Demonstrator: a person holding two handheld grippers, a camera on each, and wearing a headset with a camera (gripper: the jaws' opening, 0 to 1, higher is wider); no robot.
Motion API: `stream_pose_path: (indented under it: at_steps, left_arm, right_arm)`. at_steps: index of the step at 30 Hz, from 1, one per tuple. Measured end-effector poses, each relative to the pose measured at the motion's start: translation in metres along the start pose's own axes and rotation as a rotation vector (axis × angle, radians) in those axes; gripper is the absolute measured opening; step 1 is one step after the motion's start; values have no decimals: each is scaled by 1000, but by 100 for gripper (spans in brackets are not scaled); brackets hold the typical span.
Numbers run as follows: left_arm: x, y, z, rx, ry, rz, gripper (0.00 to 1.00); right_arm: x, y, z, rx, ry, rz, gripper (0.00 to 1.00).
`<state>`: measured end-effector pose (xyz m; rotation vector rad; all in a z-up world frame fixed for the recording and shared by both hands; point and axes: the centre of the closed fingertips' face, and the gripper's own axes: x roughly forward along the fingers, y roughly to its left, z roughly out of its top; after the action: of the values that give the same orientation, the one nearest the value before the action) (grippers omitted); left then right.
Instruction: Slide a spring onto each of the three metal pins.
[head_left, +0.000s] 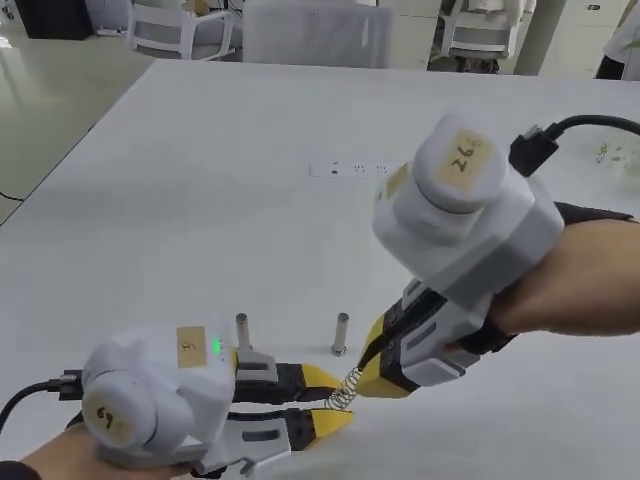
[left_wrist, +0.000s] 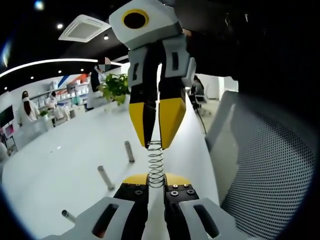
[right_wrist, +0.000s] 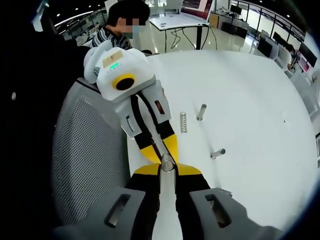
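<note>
The white table (head_left: 200, 200) lies beneath the spring (head_left: 345, 390). Your right gripper (head_left: 368, 378) is clamped on the spring's right end, and your left gripper (head_left: 338, 398) is closed on its left end. One metal pin (head_left: 341, 335) stands upright just beyond the spring, and a second pin (head_left: 241, 327) stands farther left of it.

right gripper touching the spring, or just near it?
Touching. Left gripper view: the spring runs from that view's own jaws up into the yellow tips of the right gripper, which pinch its top end with no gap.
</note>
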<state>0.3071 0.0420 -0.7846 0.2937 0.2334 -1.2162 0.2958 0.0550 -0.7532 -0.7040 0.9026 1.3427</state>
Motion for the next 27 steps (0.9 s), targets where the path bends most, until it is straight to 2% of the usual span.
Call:
stream_pose_path:
  at_steps: [8, 19, 27]
  left_arm:
    - [-1, 2, 2, -18, -14, 7, 2]
    - [-2, 0, 6, -42, -37, 3, 2]
    - [-4, 1, 15, -93, -82, 5, 2]
  right_arm:
    - [1, 3, 6, -25, -21, 7, 8]
    - [11, 2, 2, -44, 2, 13, 9]
    - [13, 2, 3, -39, 3, 18, 9]
